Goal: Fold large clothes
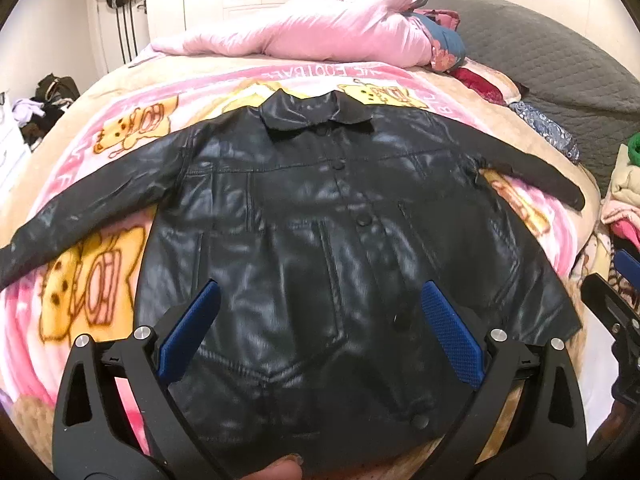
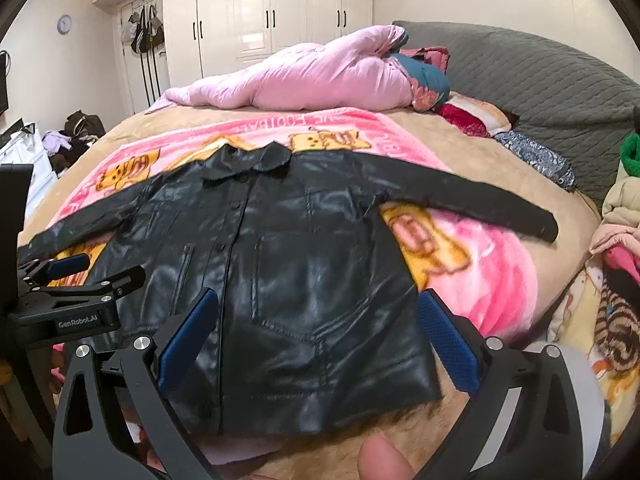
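Observation:
A black leather jacket point(image 1: 320, 220) lies flat and buttoned on the pink cartoon blanket point(image 1: 80, 160), collar away from me and both sleeves spread outward. My left gripper point(image 1: 320, 292) hovers open above the jacket's lower front, nothing between its blue pads point(image 1: 188, 332). In the right wrist view the same jacket point(image 2: 288, 272) is seen, with its right sleeve point(image 2: 480, 200) reaching toward the bed's edge. My right gripper point(image 2: 316, 300) is open over the jacket's lower right panel. The left gripper point(image 2: 76, 280) shows at that view's left edge.
A rolled pink quilt point(image 1: 320, 32) lies across the far end of the bed, beside a grey quilted headboard cover point(image 1: 560, 48). Piles of clothes point(image 2: 616, 280) sit at the right. White wardrobes point(image 2: 272, 20) and a cluttered floor corner point(image 2: 76, 136) lie beyond.

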